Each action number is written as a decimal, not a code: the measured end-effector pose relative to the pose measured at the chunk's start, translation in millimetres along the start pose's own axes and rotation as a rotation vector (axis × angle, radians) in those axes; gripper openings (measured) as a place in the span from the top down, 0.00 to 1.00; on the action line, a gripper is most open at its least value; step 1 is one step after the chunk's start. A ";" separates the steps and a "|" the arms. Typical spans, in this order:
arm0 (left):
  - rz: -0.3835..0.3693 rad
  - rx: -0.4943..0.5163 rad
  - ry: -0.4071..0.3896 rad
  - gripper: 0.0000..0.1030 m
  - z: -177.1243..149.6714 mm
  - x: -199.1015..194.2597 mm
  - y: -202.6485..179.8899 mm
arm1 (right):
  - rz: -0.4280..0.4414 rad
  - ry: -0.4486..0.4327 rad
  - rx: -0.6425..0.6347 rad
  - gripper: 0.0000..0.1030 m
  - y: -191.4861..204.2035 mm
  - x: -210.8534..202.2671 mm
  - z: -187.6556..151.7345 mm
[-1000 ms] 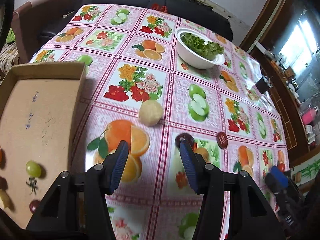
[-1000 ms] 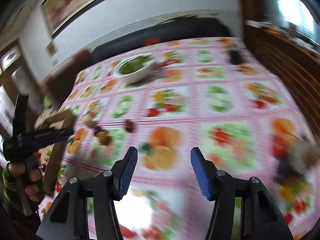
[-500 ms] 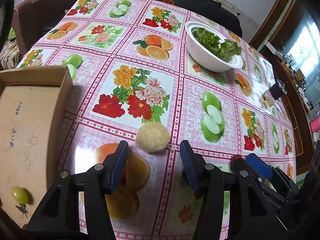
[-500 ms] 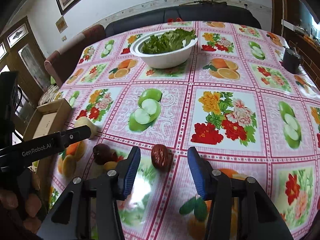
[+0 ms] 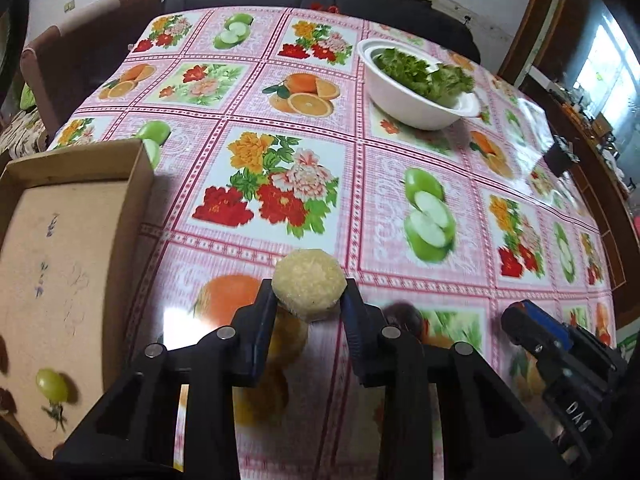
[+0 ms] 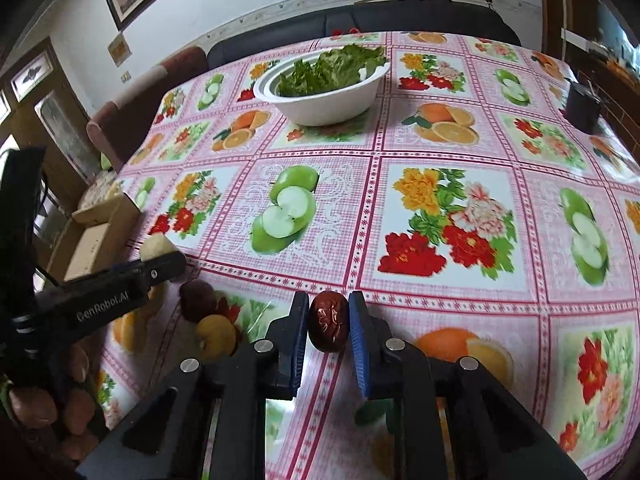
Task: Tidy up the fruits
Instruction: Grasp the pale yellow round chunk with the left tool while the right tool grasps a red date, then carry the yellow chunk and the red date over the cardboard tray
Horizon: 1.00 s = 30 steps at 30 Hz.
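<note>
Mid-pickup: my left gripper (image 5: 309,306) pinches the pale fruit (image 5: 309,289), my right gripper (image 6: 329,326) clamps the date (image 6: 328,327); next, I judge, both go to the box (image 5: 72,240) (left of the left tool).

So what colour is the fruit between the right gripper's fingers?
Dark reddish-brown, wrinkled and glossy fruit; clearest in the right wrist view.

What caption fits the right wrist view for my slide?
Right gripper fingers close on a red date while the left gripper holds a pale yellow fruit beside it.
</note>
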<state>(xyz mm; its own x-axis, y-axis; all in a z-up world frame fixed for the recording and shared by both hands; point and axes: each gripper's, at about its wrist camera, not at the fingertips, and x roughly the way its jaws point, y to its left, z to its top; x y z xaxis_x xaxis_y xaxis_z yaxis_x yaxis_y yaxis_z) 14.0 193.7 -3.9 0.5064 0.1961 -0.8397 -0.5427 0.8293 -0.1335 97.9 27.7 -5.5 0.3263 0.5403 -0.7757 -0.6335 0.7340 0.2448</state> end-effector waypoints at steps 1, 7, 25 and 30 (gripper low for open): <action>0.000 0.003 -0.004 0.71 -2.2 -3.0 -0.6 | 0.009 -0.007 0.006 0.80 0.1 -5.9 -2.1; 0.019 0.035 -0.050 0.71 -21.1 -34.0 -1.9 | 0.054 -0.039 0.037 0.80 2.8 -37.5 -17.3; 0.074 0.012 -0.140 0.71 -58.9 -92.5 25.8 | 0.131 -0.041 -0.022 0.80 49.6 -69.8 -50.9; 0.094 -0.022 -0.154 0.71 -66.4 -101.9 45.7 | 0.146 -0.038 -0.057 0.80 68.6 -70.9 -53.2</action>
<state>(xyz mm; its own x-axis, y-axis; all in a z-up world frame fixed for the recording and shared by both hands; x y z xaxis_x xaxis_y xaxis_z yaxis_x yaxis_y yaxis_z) -106.9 176.9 40.6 0.5483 0.3516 -0.7587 -0.6060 0.7923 -0.0708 -6.1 17.8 35.3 0.2529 0.6556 -0.7115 -0.7147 0.6222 0.3193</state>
